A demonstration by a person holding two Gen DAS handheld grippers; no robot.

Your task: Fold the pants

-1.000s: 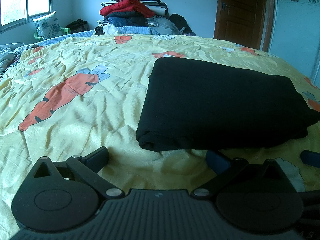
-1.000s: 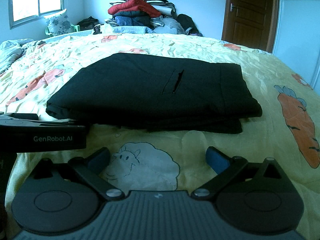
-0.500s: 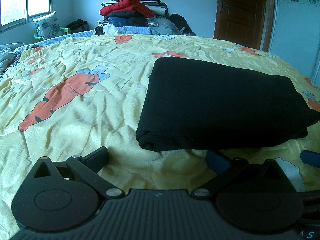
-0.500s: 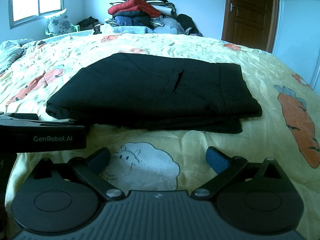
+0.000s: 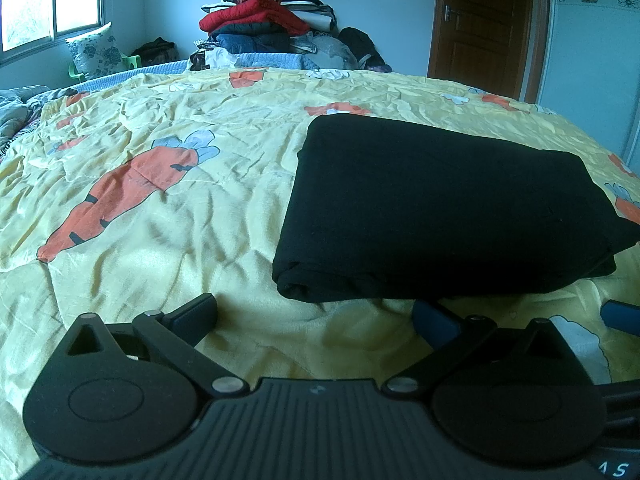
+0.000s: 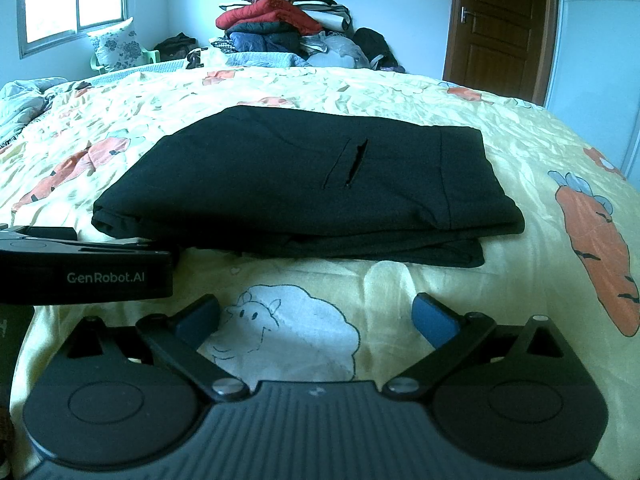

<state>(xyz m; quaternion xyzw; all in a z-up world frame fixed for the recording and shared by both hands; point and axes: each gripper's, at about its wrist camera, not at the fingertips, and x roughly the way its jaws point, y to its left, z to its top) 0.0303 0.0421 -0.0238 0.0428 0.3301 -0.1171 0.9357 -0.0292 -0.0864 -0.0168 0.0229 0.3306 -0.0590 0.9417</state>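
The black pants (image 5: 436,204) lie folded into a flat rectangle on the yellow carrot-print bedspread (image 5: 160,208). In the right wrist view the pants (image 6: 304,184) show a pocket slit on top. My left gripper (image 5: 316,314) is open and empty, just short of the pants' near left corner. My right gripper (image 6: 316,312) is open and empty, a little short of the pants' near edge, over a white sheep print. The left gripper's body (image 6: 84,272) shows at the left of the right wrist view.
A tall pile of clothes and bedding (image 5: 272,28) stands at the far end of the bed. A brown door (image 5: 484,28) is at the back right, a window (image 5: 48,0) and a floral pillow (image 5: 98,54) at the back left.
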